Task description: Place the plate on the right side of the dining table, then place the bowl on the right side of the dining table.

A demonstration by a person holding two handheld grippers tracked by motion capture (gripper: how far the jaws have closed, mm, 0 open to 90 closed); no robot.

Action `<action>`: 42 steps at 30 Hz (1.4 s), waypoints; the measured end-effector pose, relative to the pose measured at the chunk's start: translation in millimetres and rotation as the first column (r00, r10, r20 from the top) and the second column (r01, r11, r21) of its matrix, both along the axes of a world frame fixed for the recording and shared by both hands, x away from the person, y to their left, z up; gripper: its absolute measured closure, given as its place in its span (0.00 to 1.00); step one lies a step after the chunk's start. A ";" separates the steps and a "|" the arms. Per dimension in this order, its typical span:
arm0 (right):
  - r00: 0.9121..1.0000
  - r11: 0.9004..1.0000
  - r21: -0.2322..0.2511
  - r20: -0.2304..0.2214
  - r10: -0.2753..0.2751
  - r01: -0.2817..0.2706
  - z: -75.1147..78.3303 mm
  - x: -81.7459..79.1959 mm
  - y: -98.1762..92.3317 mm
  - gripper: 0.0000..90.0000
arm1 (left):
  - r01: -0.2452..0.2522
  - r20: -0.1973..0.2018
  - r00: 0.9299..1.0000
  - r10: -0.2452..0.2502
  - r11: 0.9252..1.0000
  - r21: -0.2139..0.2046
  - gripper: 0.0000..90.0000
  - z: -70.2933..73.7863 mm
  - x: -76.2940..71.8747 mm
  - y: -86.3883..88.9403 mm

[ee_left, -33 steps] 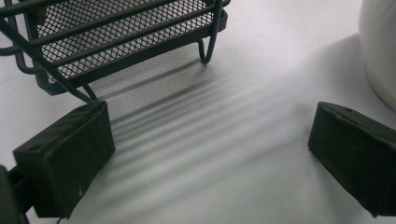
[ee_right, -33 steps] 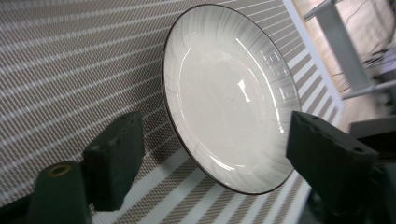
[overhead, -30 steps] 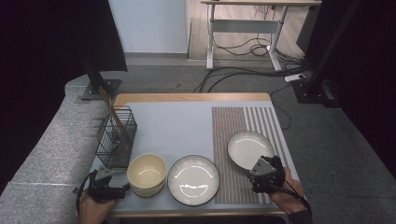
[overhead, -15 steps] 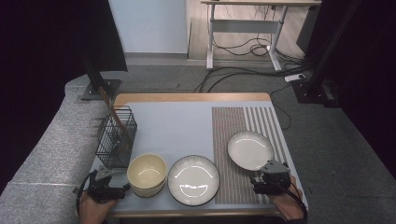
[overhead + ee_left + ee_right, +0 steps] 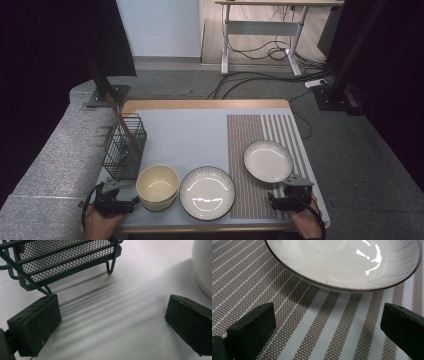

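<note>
A small white plate (image 5: 268,160) with a dark rim lies flat on the striped placemat (image 5: 250,145). My right gripper (image 5: 288,190) sits just in front of it, low over the mat near the table's front edge. In the right gripper view the plate (image 5: 342,262) is ahead of the right gripper (image 5: 328,325); its jaws have just been opening and stand wide apart with nothing between them. My left gripper (image 5: 116,196) rests at the front left, open and empty (image 5: 112,320), between the wire basket (image 5: 62,260) and the cream bowl (image 5: 203,265).
A larger dark-rimmed plate (image 5: 207,192) lies at the front middle, beside the cream bowl (image 5: 157,186). The wire basket (image 5: 125,147) holds a brown utensil and stands at the left edge. The table's front edge lies right behind both hands.
My right gripper has drawn back from the small plate's rim toward the front edge and sunk lower. The plate stays on the mat. The left gripper has not moved.
</note>
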State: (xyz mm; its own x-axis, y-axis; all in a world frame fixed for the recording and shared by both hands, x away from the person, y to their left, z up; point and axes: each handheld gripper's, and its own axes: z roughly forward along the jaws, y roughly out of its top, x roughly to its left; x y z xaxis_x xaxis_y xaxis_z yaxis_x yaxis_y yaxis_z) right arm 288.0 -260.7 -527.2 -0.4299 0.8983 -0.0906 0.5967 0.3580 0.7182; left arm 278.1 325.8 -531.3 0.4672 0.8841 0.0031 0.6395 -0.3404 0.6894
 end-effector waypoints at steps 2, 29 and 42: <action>1.000 1.000 0.021 -0.014 0.011 -0.011 -5.1 0.8 0.0 0.02 | 0.000 0.000 1.000 0.000 1.000 0.000 0.00 0.0 0.0 0.0; 1.000 0.995 0.100 0.012 0.004 -0.005 -13.4 -1.1 -7.0 0.00 | -0.002 0.003 1.000 0.002 1.000 0.000 0.00 -0.3 -0.6 -0.2; 1.000 0.996 0.093 0.009 0.002 -0.002 -12.2 -2.1 -6.0 0.02 | -0.001 0.002 1.000 0.001 1.000 -0.001 0.00 -0.3 -0.6 -0.1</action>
